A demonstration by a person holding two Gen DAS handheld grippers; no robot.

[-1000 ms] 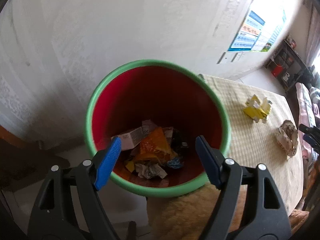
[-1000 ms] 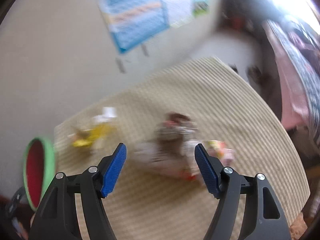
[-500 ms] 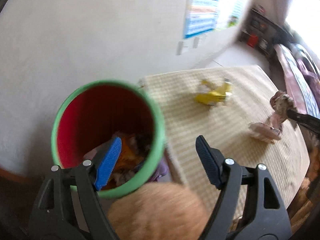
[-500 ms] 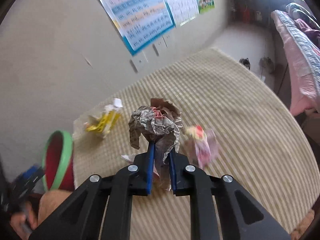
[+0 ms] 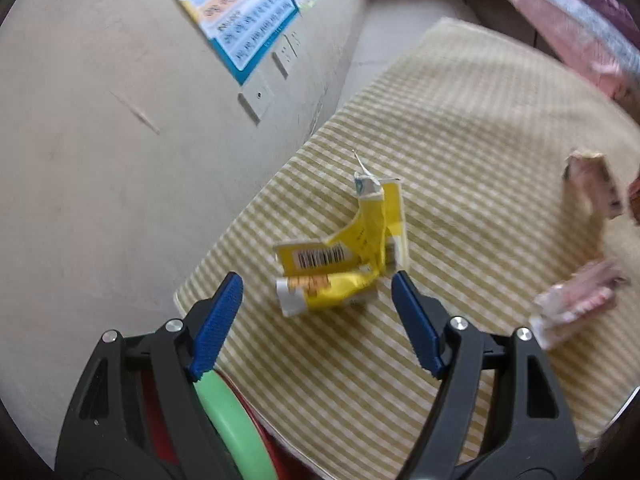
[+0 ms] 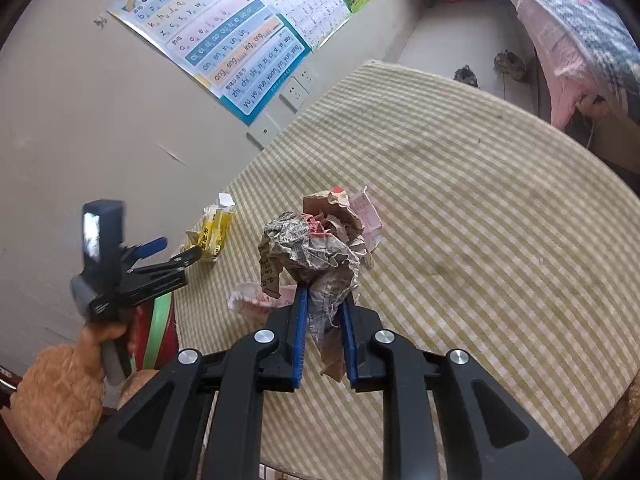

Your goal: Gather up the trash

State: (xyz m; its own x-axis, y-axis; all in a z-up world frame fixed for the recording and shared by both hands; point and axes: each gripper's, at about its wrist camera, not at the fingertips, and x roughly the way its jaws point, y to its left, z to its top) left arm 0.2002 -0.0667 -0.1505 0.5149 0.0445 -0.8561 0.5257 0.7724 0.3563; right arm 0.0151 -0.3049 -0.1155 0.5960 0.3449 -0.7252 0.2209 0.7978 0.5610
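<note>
My left gripper (image 5: pixel 316 292) is open, its blue pads on either side of a crumpled yellow carton (image 5: pixel 344 256) lying on the checked tablecloth (image 5: pixel 460 128); it hovers just short of it. In the right wrist view the left gripper (image 6: pixel 160 256) reaches toward the same yellow carton (image 6: pixel 212 232). My right gripper (image 6: pixel 324 304) is shut on a crumpled newspaper wad (image 6: pixel 308 248) held above the table. Pink wrappers (image 5: pixel 576 304) lie on the table, also seen as a pink wrapper (image 6: pixel 368 216) behind the wad. The red bin with a green rim (image 5: pixel 232 420) stands at the table's left edge.
A wall with alphabet posters (image 6: pixel 232 44) and sockets (image 6: pixel 298 88) runs along the table's far left side. A bed with pink bedding (image 6: pixel 580 40) stands at the far right. Shoes (image 6: pixel 508 66) lie on the floor beyond the table.
My left gripper swung from over the bin to the yellow carton on the table. My right gripper closed on the newspaper wad and lifted it.
</note>
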